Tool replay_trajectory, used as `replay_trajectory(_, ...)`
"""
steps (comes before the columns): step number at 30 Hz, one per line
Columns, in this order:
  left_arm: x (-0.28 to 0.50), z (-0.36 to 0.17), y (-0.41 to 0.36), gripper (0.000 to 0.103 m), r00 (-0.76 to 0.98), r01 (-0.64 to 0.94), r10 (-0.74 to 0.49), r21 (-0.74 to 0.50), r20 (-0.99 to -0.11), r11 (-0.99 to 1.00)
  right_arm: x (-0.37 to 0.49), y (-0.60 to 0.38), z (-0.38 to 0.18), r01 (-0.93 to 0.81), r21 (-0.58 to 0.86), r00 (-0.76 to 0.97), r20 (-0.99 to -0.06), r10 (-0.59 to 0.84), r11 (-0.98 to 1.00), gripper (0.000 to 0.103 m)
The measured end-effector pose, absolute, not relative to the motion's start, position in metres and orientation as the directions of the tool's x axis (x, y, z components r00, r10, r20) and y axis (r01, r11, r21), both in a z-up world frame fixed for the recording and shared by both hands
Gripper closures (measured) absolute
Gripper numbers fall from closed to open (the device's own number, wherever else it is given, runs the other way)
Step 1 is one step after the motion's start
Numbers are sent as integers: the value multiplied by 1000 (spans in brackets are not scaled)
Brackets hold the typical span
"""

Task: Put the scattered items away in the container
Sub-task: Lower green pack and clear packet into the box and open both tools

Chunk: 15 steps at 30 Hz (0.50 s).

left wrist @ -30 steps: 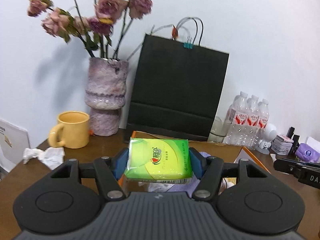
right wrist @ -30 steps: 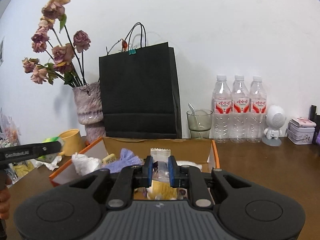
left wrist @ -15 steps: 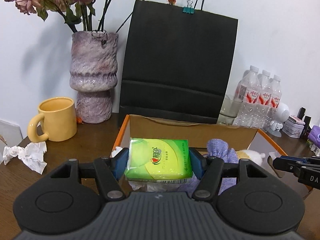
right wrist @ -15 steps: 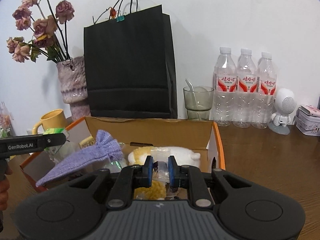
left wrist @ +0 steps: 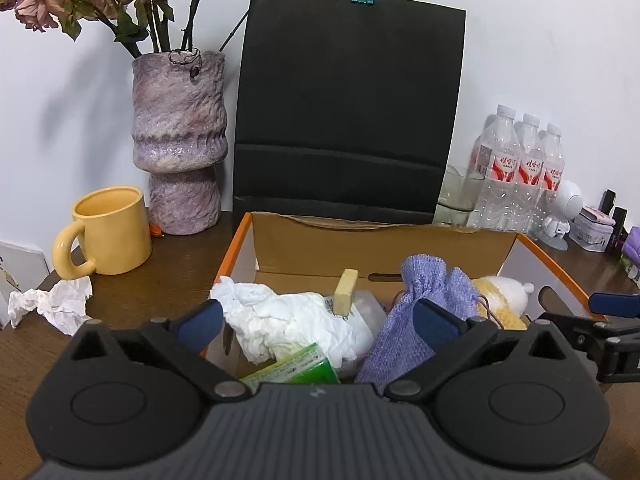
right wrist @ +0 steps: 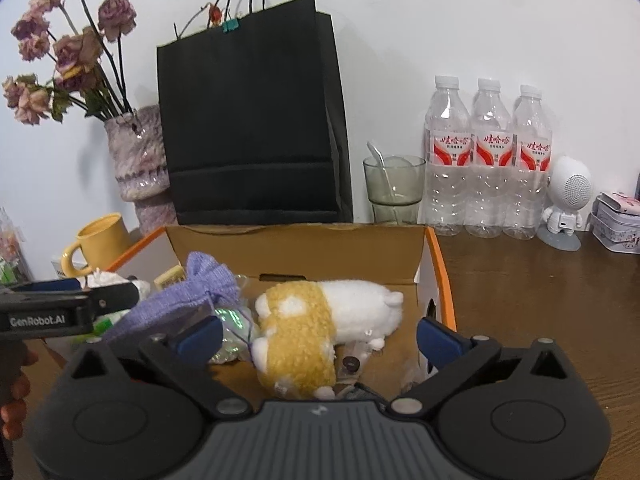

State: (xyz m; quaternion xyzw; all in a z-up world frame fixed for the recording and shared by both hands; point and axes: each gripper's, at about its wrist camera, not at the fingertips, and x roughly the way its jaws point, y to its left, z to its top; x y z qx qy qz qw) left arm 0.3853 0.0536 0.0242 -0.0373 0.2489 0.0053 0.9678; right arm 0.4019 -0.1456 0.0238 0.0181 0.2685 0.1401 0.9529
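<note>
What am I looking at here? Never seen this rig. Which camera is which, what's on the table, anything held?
No robot: a person holds two handheld grippers, each with a fisheye camera looking along its jaws. One view is from the left gripper, the other from the right gripper. Both hover over a cardboard box on a wooden table. Both jaws have just opened and hold nothing. The green tissue pack lies in the box with a purple pouch and plush toy. Crumpled paper is outside, by a yellow mug.
</note>
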Motion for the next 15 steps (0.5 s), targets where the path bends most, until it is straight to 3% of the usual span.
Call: replay_trajectory(15,384,25,54,0,877,-26,-8,-63,-481,998,400,-143,25,-268,98,815,-507,280,958,0)
